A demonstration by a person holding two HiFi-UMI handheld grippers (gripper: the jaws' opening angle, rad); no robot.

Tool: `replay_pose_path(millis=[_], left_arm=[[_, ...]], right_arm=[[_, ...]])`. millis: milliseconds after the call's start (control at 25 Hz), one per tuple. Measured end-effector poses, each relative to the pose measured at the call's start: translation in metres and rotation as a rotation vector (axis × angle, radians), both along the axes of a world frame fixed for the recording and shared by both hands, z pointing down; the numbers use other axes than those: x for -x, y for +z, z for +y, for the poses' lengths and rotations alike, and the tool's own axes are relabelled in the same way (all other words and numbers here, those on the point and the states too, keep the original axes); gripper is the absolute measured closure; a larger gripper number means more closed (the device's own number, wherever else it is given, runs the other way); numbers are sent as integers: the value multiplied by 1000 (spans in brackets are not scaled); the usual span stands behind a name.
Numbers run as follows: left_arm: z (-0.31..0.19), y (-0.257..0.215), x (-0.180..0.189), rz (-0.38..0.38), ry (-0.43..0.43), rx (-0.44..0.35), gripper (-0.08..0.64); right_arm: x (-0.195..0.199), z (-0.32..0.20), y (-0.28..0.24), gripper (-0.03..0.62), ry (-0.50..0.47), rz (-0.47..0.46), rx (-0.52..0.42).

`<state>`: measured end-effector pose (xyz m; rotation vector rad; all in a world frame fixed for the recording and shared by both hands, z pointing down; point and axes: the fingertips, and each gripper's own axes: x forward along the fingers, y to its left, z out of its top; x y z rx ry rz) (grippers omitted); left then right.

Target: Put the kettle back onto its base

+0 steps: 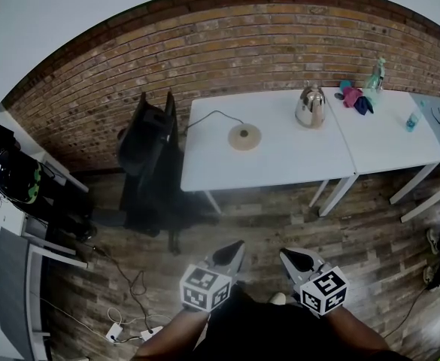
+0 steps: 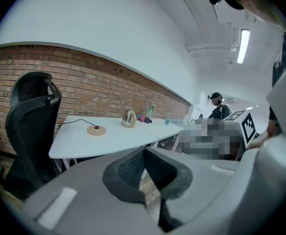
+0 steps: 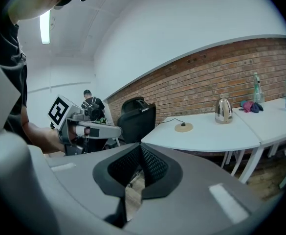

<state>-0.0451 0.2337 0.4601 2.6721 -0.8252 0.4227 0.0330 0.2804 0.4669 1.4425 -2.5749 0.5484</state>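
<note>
Fingers of the left gripper and right gripper are pressed together, holding nothing. Far ahead, the kettle stands upright on the white table, right of its base, nearer the right gripper.

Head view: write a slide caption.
Kettle stands off its base on the table; left gripper and right gripper shut, empty.

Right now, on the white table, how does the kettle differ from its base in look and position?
The kettle stands tall and shiny silver; the base lies flat, a tan disc. The kettle sits right of the base, apart from it. A dark cord leaves the base; the kettle shows none. Both rest on the white table.
</note>
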Motion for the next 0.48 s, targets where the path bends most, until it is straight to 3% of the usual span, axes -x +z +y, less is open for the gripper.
replay_pose_path(millis=[480], left_arm=[[-40,9,22,3,-19,18,560]], right_arm=[[22,-40,11,565,-17,6,28]])
